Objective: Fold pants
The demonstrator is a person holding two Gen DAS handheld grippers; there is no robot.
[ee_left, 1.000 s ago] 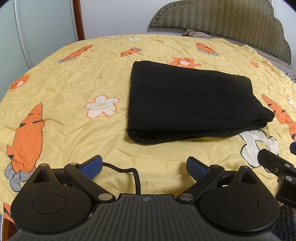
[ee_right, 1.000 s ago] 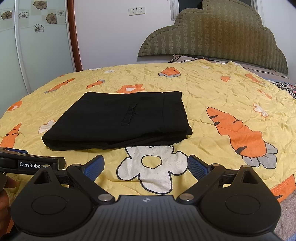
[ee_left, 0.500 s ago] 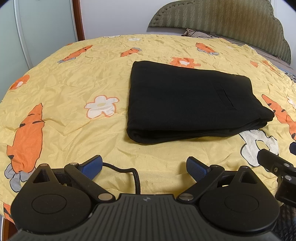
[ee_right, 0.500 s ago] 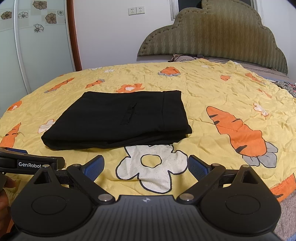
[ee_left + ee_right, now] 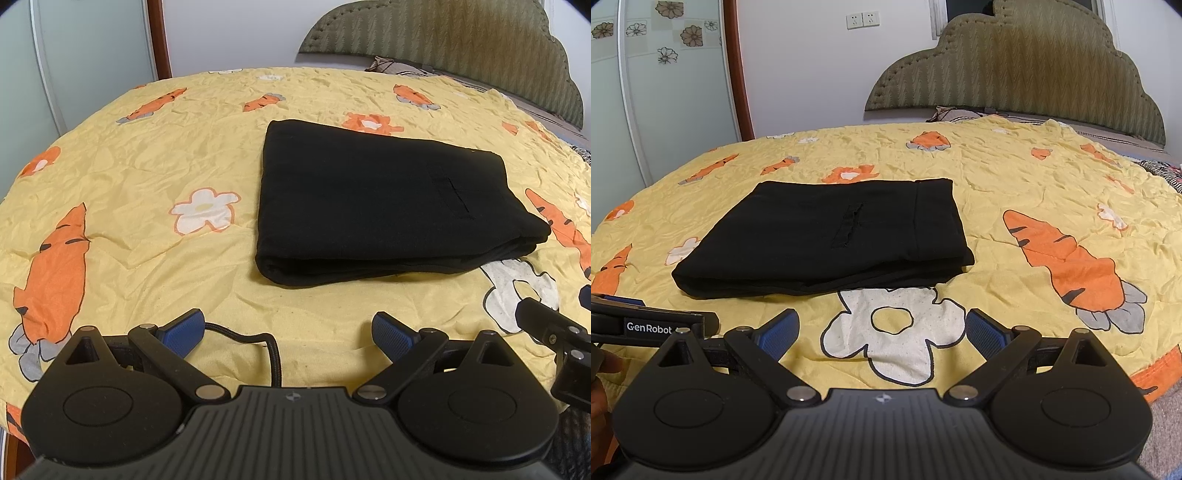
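Black pants (image 5: 373,206), folded flat w/ stacked layers, on bedspread (image 5: 147,166), both grippers' jaws wide apart, empty

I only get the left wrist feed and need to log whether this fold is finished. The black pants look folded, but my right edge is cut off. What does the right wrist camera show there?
Observer: The pants end in a squared right edge with a waistband-like seam, fully on the yellow bedspread.
Operator: Is the right gripper holding anything?
Observer: No. The right gripper is open, above a white flower print, short of the pants.
Operator: And mine?
Observer: The left gripper is open too, empty, in front of the near fold.
Operator: Anything else nearby?
Observer: A large orange carrot print lies right of the pants.
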